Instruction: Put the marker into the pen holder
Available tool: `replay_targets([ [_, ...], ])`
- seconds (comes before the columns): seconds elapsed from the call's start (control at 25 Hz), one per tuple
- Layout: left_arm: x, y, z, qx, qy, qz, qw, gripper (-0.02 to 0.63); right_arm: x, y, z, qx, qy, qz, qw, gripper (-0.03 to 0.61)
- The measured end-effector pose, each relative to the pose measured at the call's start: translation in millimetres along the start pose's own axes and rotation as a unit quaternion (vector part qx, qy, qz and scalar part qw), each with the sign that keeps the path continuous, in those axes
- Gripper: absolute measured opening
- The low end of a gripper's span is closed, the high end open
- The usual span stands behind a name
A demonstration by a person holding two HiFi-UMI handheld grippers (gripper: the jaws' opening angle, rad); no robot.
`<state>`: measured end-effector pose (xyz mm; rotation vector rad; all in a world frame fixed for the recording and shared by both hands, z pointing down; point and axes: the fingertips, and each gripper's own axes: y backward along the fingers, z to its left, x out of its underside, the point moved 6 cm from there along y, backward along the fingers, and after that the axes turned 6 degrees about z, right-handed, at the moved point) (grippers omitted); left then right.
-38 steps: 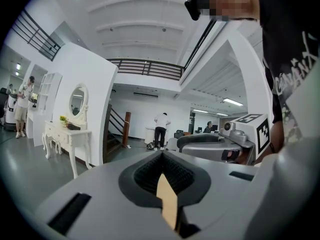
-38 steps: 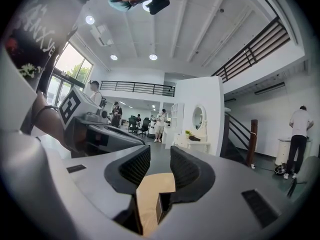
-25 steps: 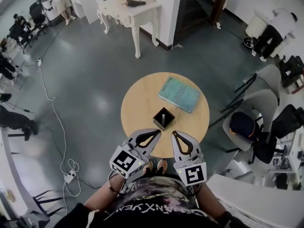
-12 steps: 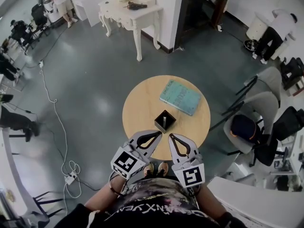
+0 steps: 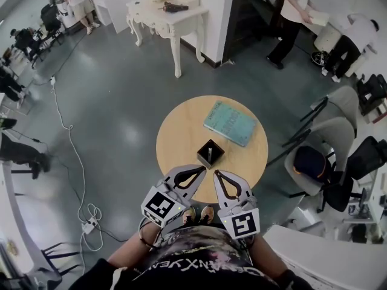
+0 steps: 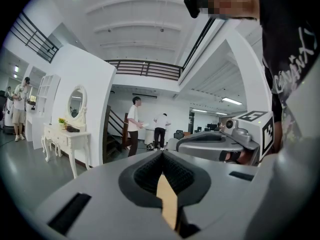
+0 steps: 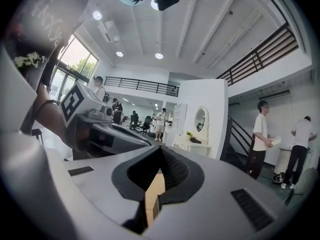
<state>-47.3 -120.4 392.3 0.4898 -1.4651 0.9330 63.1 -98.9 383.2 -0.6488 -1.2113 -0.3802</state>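
Step in hand: by my reading the placing is already done. A pale stick that I take for the marker [image 5: 208, 154] stands inside the black square pen holder [image 5: 216, 147], and neither claw carries anything.
Left claw [image 5: 201, 169]: the jaws are together with nothing between the pads; only a sliver of wood colour shows through the slit below them.
Right claw [image 5: 216, 173]: its jaws are also together and empty. It sits beside the left claw, tips near each other but apart.
Pen holder's place: just ahead of both claw tips, roughly between them, on the round desk [image 5: 178, 138].
Book [image 5: 229, 122]: teal, lying flat beyond the holder on the right claw's side, apart from the holder.
Next move: little seems left. Any move calls for keeping both claws clear of the holder so it is not knocked.
Head view alone shows: the marker, holder, book and desk top, and how the two claws lie relative to them.
Left gripper view and right gripper view alone show: the pads meeting, seen close. Both look out nearly level over the desk, so the holder is out of sight. Instead they show a white dressing table [image 6: 65, 136] with an oval mirror, and people [image 7: 262, 134] standing by a stair.
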Motion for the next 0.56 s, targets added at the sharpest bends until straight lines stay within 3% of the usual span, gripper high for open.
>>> replay_targets([
  [0.56, -3.0, 1.4, -1.8, -0.003, 0.003, -0.004, 1.0, 0.017, -2.0, 3.4, 1.9, 0.001, 0.004, 0.001, 1.0, 0.0],
])
